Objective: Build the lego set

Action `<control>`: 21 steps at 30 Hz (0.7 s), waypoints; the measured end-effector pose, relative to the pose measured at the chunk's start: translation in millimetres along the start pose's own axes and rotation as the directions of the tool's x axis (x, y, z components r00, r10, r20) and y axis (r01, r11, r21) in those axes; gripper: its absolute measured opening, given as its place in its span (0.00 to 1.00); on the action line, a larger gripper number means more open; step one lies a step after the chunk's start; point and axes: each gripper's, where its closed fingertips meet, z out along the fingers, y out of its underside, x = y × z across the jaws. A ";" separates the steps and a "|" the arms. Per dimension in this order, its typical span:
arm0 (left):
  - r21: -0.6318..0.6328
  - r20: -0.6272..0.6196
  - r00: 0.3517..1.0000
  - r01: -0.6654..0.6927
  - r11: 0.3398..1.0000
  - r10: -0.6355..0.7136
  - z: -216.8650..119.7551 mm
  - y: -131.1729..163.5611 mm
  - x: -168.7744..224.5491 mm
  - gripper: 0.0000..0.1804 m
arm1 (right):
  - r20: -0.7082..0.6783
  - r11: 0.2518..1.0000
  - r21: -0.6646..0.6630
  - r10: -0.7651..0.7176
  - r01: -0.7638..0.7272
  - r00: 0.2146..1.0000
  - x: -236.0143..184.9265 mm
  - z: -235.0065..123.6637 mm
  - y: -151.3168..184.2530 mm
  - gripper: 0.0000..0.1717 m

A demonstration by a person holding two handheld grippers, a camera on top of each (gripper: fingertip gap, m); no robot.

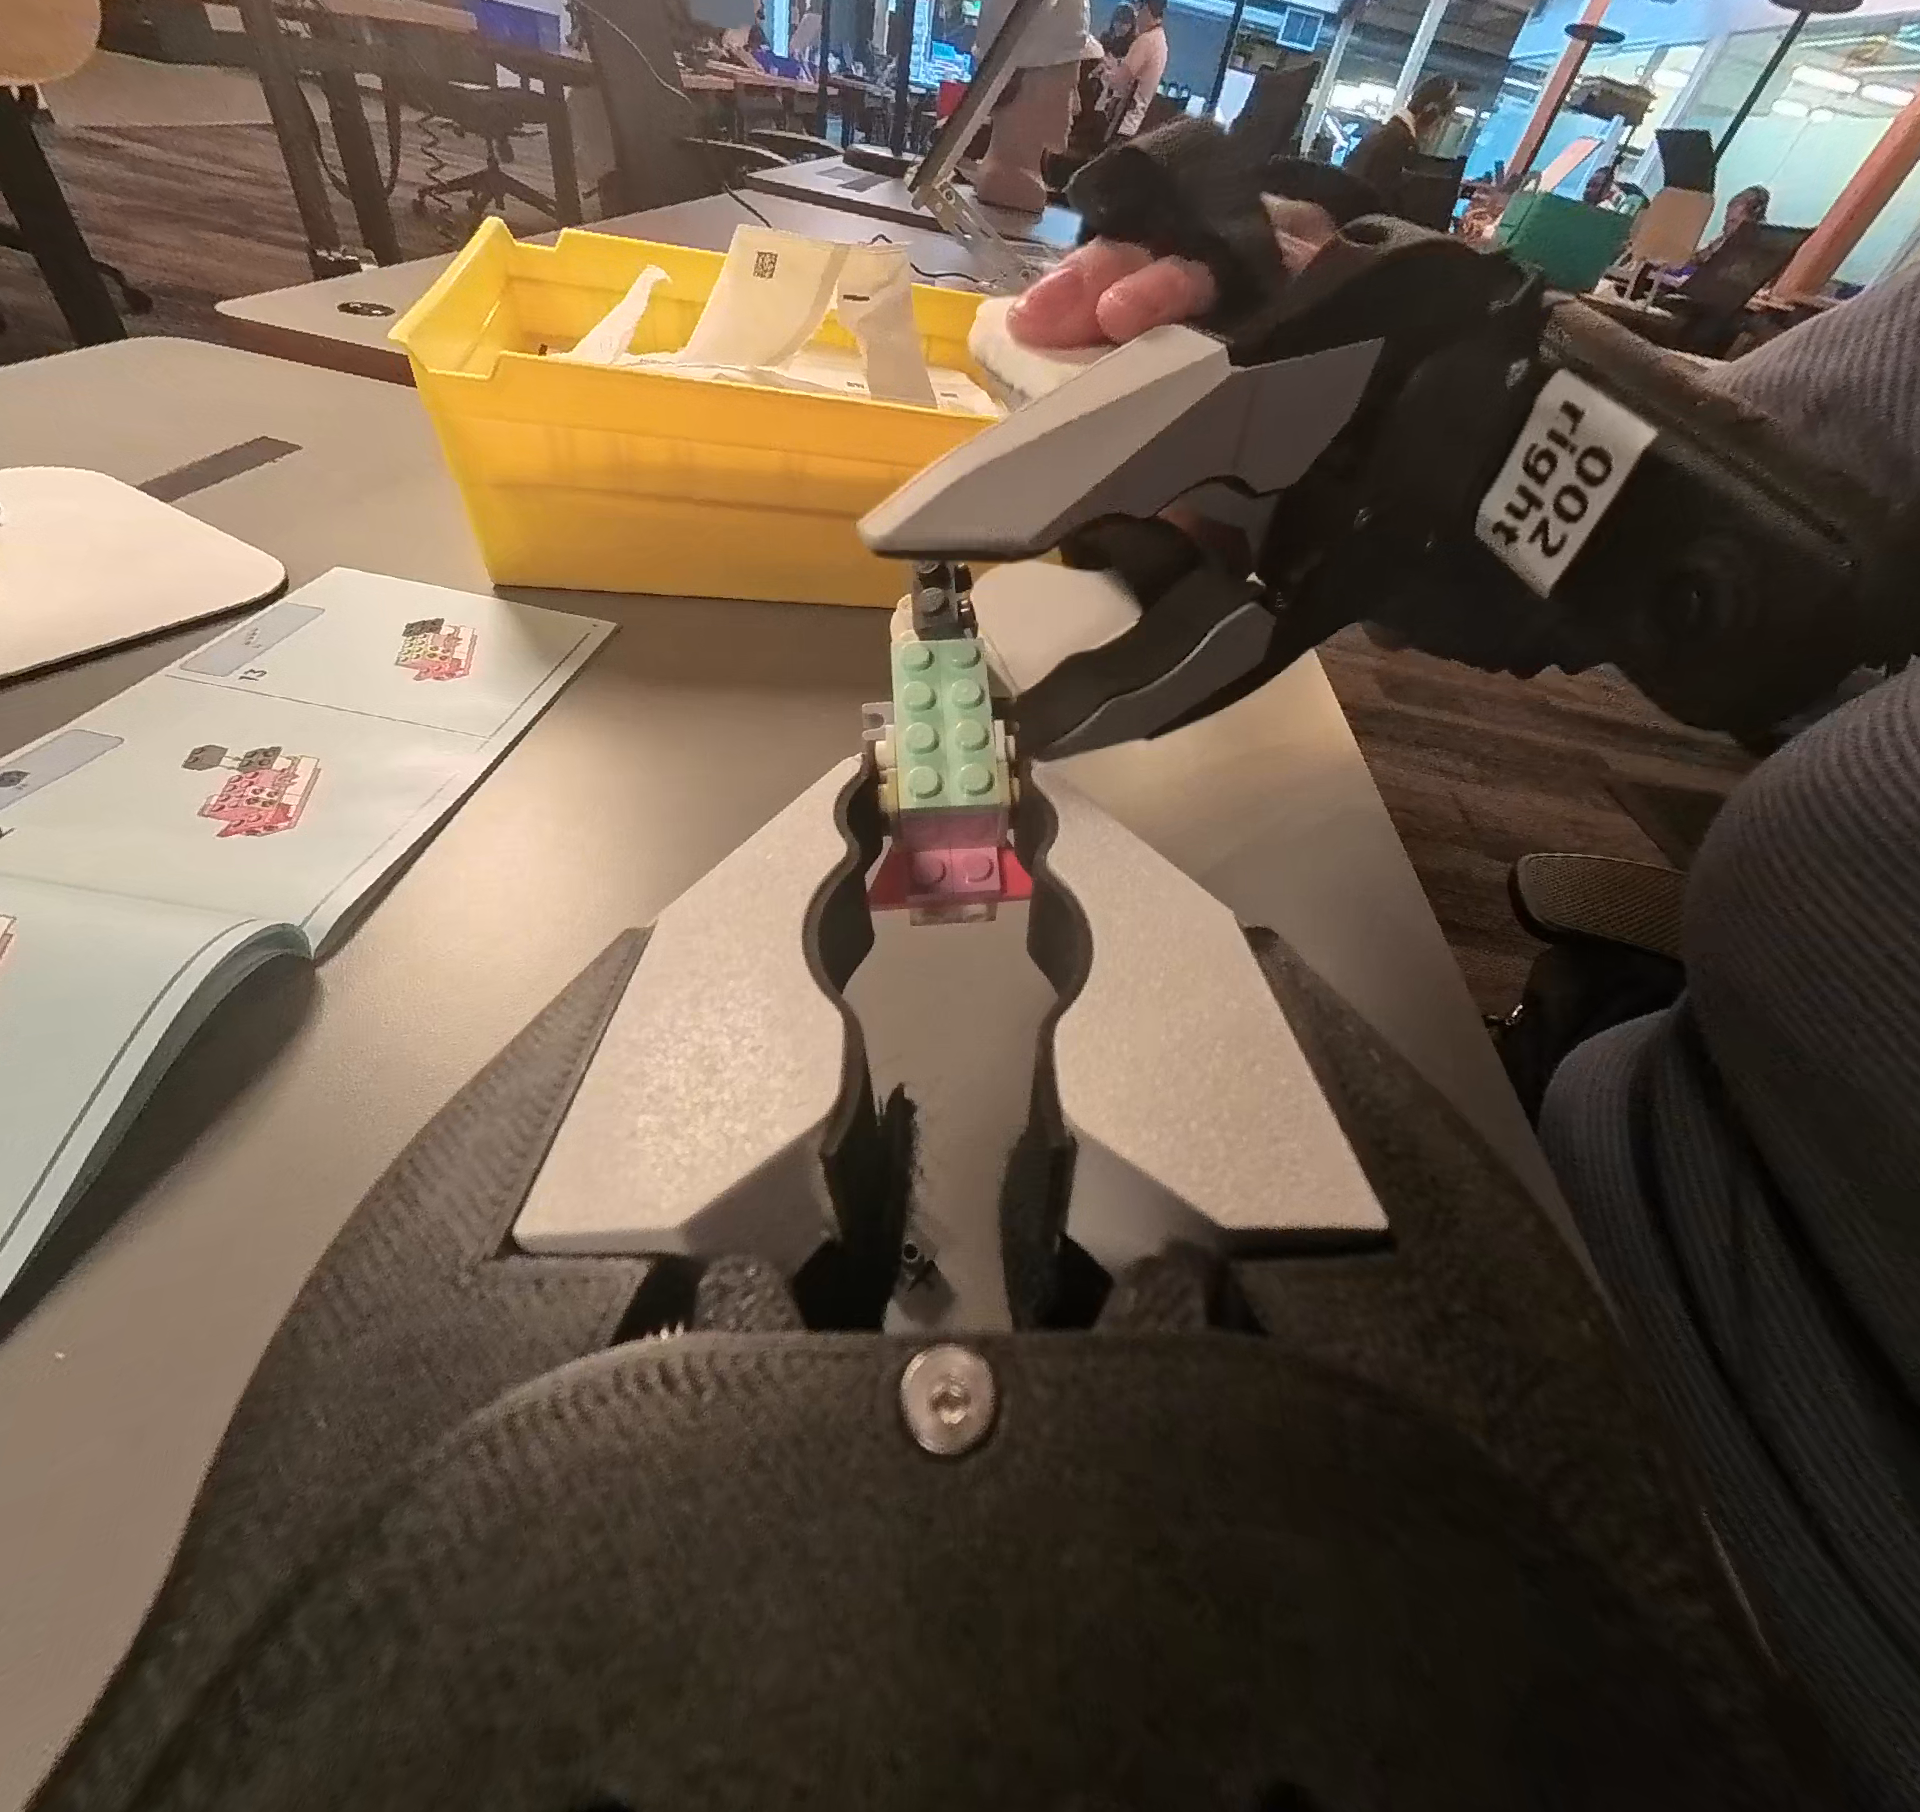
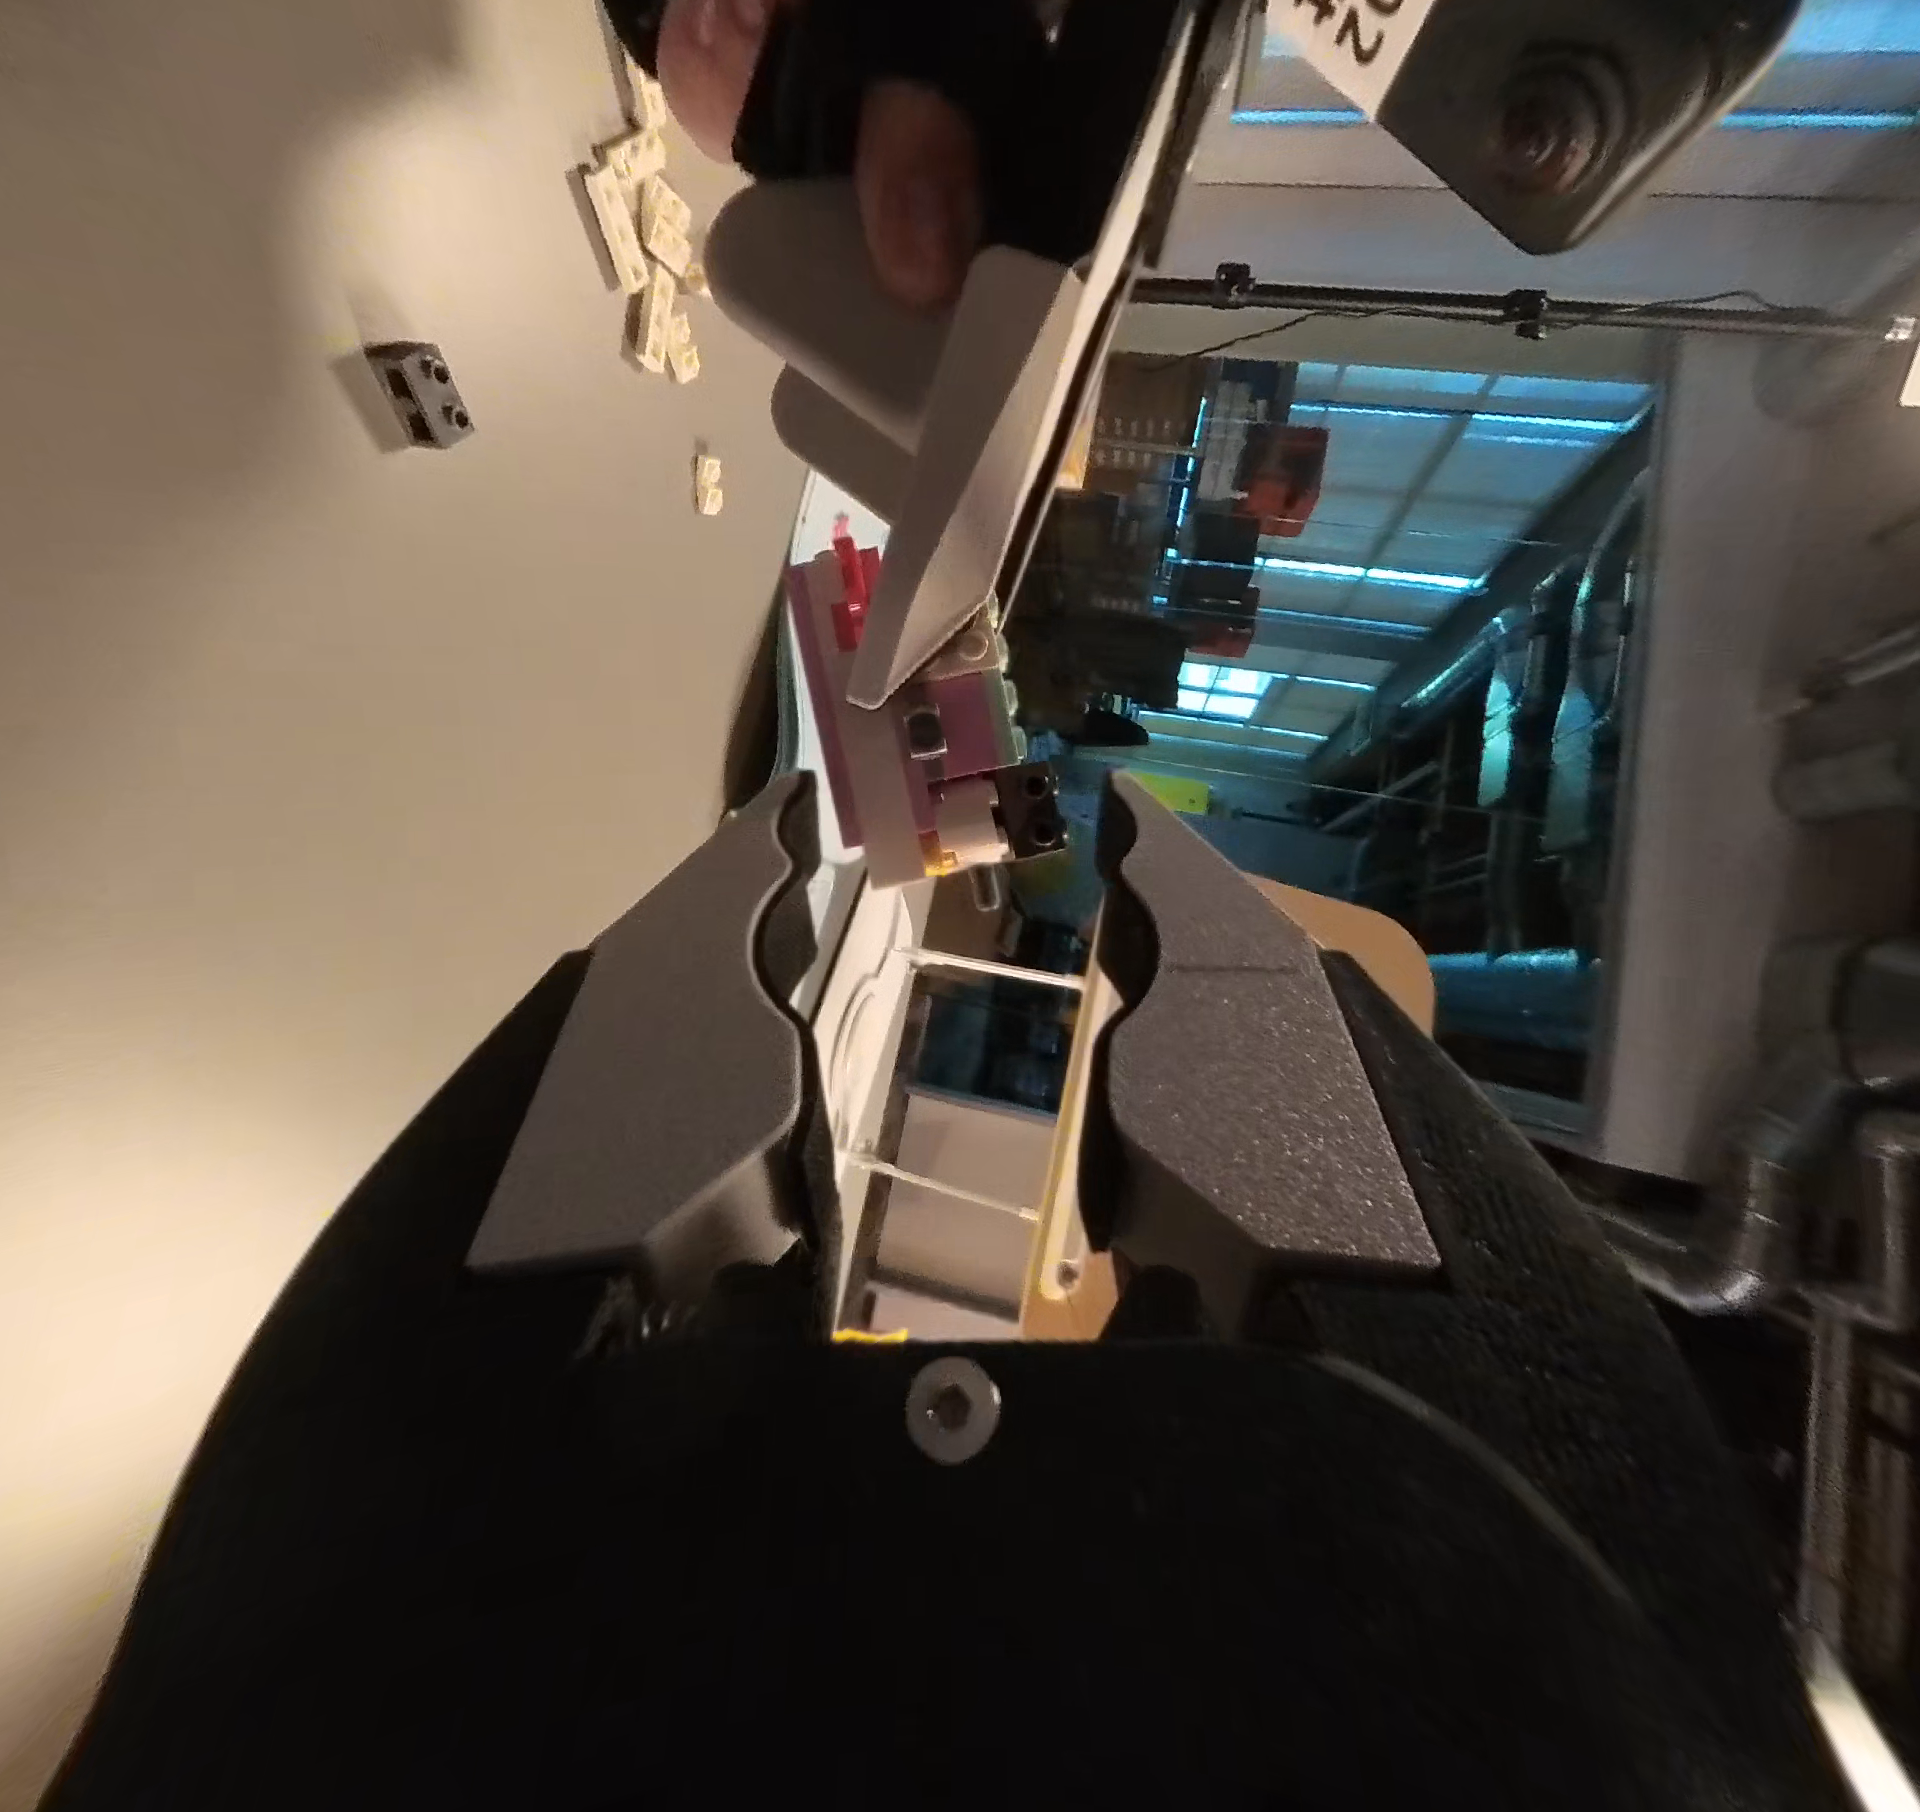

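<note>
My left gripper (image 1: 945, 801) is shut on a small brick model (image 1: 943, 723) with a green studded top, pink middle and red base, and holds it above the grey table (image 1: 582, 827). A dark grey piece (image 1: 938, 599) sits on the model's far end. My right gripper (image 2: 951, 817) is open, its jaws standing around that far end. In the right wrist view the model (image 2: 935, 754) ends in a black piece (image 2: 1039, 817), and a gap shows between it and my right finger (image 2: 1143, 858). The left gripper's finger (image 2: 966, 474) covers the model's upper part.
A yellow bin (image 1: 665, 484) with white bags stands behind the model. An open instruction booklet (image 1: 260, 754) and a white pad (image 1: 104, 567) lie to the left. Loose white bricks (image 2: 655, 235) and a grey brick (image 2: 410, 396) lie on the table. A dark chair (image 1: 1766, 1035) is on the right. The grippers are tip to tip, or close to it.
</note>
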 end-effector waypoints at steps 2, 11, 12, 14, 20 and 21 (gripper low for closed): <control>0.005 -0.005 1.000 0.004 1.000 -0.004 -0.2 -0.9 0.6 0.13 | 0.001 1.000 -0.003 -0.011 0.011 1.000 0.2 -0.2 1.1 0.27; 0.009 -0.031 0.998 0.052 0.999 -0.052 0.1 -0.4 1.5 0.13 | -0.014 0.999 -0.006 -0.051 0.051 0.999 -1.0 -1.0 1.9 0.24; 0.007 -0.031 0.998 0.054 0.999 -0.053 0.5 0.1 1.6 0.13 | -0.018 0.998 -0.009 -0.059 0.059 0.998 -1.4 -1.1 2.2 0.24; 0.004 -0.033 0.998 0.060 0.998 -0.060 1.2 0.5 1.8 0.13 | -0.033 0.997 -0.014 -0.076 0.076 0.997 -1.7 -1.8 2.4 0.24; -0.004 -0.029 0.997 0.074 0.997 -0.074 2.8 2.6 0.8 0.14 | -0.072 0.993 -0.030 -0.116 0.114 0.991 -2.9 -2.2 3.6 0.24; -0.002 -0.029 0.997 0.076 0.997 -0.076 2.6 2.4 0.6 0.14 | -0.083 0.992 -0.031 -0.121 0.119 0.989 -2.3 -2.1 3.4 0.24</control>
